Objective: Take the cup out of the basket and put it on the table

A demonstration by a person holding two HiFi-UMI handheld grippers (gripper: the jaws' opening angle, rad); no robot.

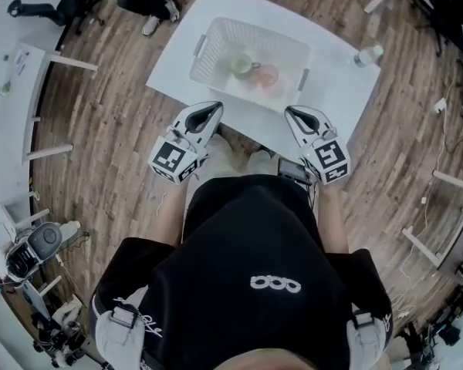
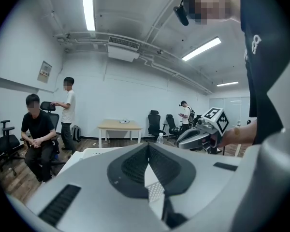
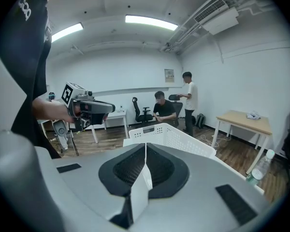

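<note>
In the head view a white mesh basket (image 1: 216, 41) stands on the white table (image 1: 336, 91). A green cup (image 1: 241, 65) and a pink cup (image 1: 268, 75) lie inside it. My left gripper (image 1: 216, 107) hovers at the table's near edge, left of the basket's front, shut and empty. My right gripper (image 1: 290, 111) is level with it on the right, also shut with nothing held. In the right gripper view the basket (image 3: 176, 138) rises just beyond the closed jaws, and the cups are hidden by its wall. The left gripper view shows the right gripper (image 2: 199, 135) across from it.
A water bottle (image 1: 366, 55) stands at the table's far right corner. A person (image 3: 163, 111) sits on an office chair beyond the table and another stands beside them. A wooden table (image 2: 120, 127) and chairs line the far wall. Equipment (image 1: 31, 249) sits on the floor at left.
</note>
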